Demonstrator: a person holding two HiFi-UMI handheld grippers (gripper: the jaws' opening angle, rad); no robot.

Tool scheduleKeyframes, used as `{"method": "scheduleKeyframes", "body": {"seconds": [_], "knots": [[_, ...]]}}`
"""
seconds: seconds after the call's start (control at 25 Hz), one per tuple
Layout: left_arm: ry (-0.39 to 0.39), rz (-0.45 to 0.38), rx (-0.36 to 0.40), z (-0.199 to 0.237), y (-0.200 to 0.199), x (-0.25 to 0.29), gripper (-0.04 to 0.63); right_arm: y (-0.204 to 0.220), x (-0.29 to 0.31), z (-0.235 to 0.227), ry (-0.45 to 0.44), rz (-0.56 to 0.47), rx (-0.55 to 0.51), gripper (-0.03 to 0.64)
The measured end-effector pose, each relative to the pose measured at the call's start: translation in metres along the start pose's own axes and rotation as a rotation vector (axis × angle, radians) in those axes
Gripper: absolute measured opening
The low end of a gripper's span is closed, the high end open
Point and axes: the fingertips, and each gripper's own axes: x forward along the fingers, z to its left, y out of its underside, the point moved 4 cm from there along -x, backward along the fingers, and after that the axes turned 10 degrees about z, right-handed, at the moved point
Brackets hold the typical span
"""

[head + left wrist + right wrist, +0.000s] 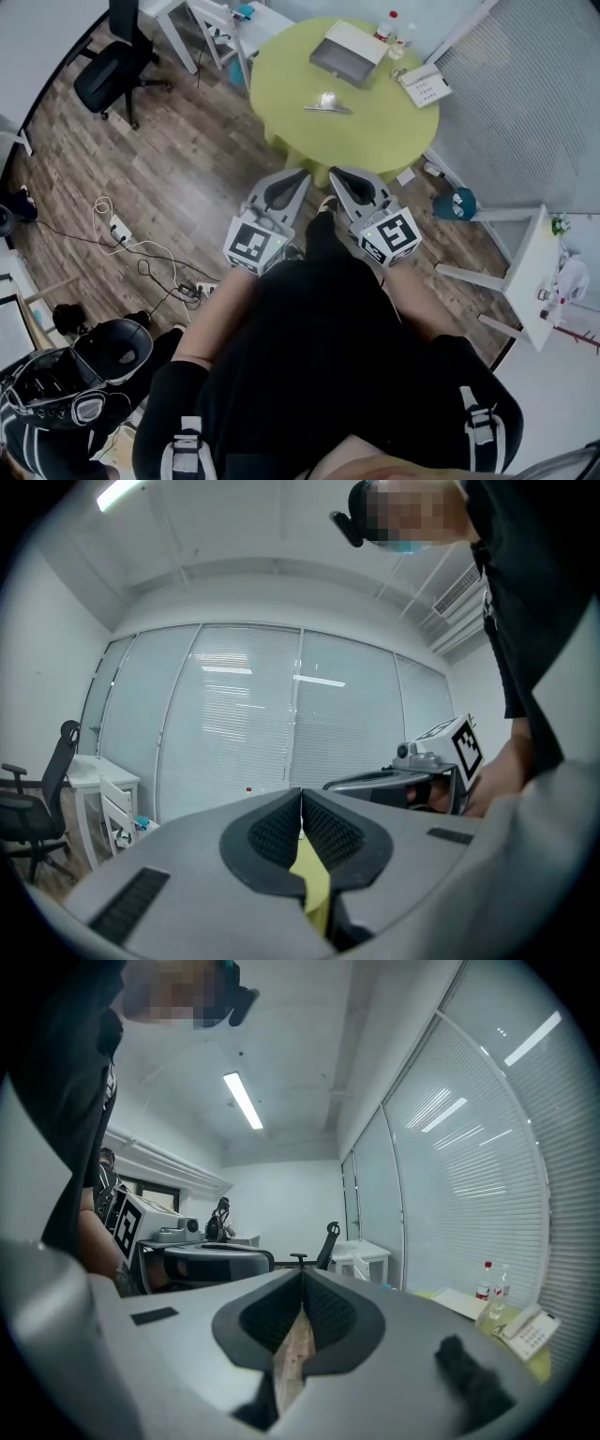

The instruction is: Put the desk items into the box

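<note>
The desk items lie on a round green table point(375, 127) ahead of me: a grey box point(349, 52), a small shiny item point(326, 101), a white desk phone point(424, 84) and two bottles point(386, 26). Both grippers are held close to my body, short of the table and pointing toward it. My left gripper point(299, 173) point(302, 795) is shut with nothing between its pads. My right gripper point(336, 173) point(303, 1277) is shut and empty too. The right gripper view shows the bottles point(487, 1283) and the phone point(523, 1330) at the right.
A black office chair point(112, 66) and white desks point(220, 23) stand at the far left. Cables and a power strip point(122, 230) lie on the wood floor. A white shelf unit point(534, 272) stands at the right, and a black bag point(75, 384) sits by my left leg.
</note>
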Motion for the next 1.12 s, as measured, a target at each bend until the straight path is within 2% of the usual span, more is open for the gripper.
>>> {"method": "scheduleKeyframes", "body": {"seconds": [0.52, 0.68, 1.12], "knots": [[-0.048, 0.042, 0.005, 0.049, -0.014, 0.045, 0.014, -0.013, 0.045, -0.056, -0.039, -0.010, 0.002, 0.018], [-0.052, 0.023, 0.019, 0.062, -0.022, 0.061, 0.014, -0.019, 0.056, -0.075, -0.050, -0.023, -0.002, 0.018], [-0.069, 0.038, 0.019, 0.092, -0.039, 0.120, 0.014, -0.028, 0.080, -0.141, -0.073, -0.016, -0.001, 0.018]]}}
